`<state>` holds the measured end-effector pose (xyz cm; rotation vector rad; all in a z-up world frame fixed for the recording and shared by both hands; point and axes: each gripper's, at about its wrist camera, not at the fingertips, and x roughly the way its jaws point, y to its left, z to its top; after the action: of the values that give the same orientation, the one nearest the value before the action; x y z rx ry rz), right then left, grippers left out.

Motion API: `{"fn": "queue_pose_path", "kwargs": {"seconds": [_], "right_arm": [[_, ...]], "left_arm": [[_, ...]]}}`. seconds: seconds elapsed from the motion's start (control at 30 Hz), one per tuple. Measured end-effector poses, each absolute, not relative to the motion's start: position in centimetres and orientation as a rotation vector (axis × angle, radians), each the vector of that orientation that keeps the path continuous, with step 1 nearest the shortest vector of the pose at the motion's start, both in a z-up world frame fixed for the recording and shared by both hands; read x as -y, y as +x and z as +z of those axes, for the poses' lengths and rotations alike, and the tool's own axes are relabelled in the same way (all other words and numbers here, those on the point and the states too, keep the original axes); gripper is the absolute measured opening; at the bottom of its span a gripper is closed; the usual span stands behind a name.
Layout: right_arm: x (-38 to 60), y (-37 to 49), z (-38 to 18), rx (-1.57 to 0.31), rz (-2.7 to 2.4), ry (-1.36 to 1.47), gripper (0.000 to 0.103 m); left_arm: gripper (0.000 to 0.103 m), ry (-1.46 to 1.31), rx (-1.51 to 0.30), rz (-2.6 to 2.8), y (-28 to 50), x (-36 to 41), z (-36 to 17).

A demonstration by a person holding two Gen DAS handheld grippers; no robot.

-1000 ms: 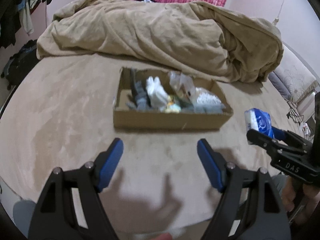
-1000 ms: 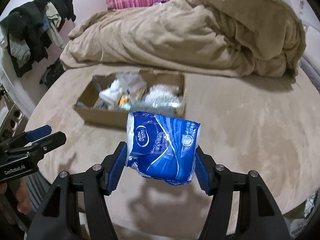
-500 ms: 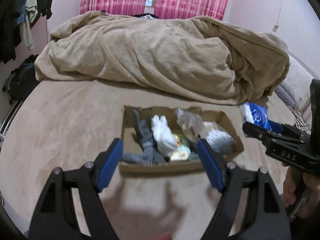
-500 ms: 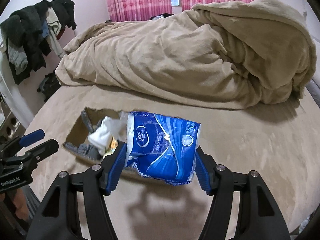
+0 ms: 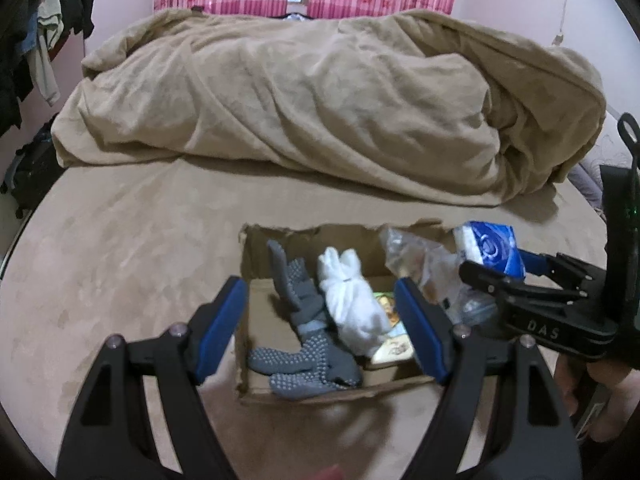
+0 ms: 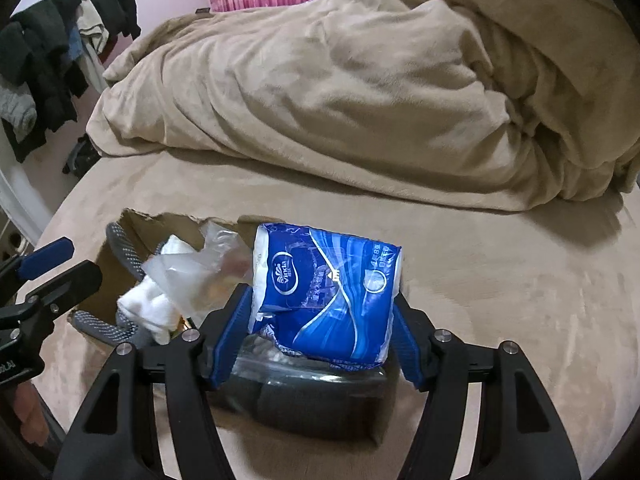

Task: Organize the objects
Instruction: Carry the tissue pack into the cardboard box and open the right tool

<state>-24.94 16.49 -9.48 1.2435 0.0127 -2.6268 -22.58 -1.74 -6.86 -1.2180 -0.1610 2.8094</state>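
Note:
A shallow cardboard box (image 5: 256,264) lies on the bed and holds grey dotted gloves (image 5: 308,344), a white cloth bundle (image 5: 352,304), a clear plastic bag (image 5: 420,256) and small packets. My left gripper (image 5: 320,332) is open and empty, hovering over the box's near left part. My right gripper (image 6: 320,344) is shut on a blue tissue pack (image 6: 324,292) and holds it above the box's right end. The pack also shows in the left wrist view (image 5: 488,248). The box shows in the right wrist view (image 6: 136,224), partly hidden by the pack.
A big beige blanket (image 5: 320,100) is heaped across the far half of the bed. Dark clothes (image 6: 48,60) hang at the far left. A dark bag (image 5: 28,172) sits on the floor left of the bed. A pillow lies at the right edge.
Both grippers have moved forward toward the box. The left one now hangs over it, and the right one has carried the tissue pack over its right end.

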Motion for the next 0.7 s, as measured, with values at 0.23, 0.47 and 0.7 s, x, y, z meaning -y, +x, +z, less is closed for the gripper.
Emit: {"fn": "queue_pose_path", "kwargs": {"seconds": [0.23, 0.47, 0.7], "right_arm": [[-15.6, -25.5, -10.9, -0.038, -2.587, 1.262, 0.074], [-15.6, -24.9, -10.7, -0.042, -2.589, 1.256, 0.076], [-15.9, -22.1, -8.2, -0.052, -2.608, 1.211, 0.077]], "left_arm": [[0.078, -1.284, 0.183, 2.77, -22.7, 1.6, -8.8], [0.078, -1.27, 0.166, 2.766, -21.1, 1.2, -7.4], [0.078, -1.229, 0.167, 2.777, -18.0, 1.2, -4.9]]}}
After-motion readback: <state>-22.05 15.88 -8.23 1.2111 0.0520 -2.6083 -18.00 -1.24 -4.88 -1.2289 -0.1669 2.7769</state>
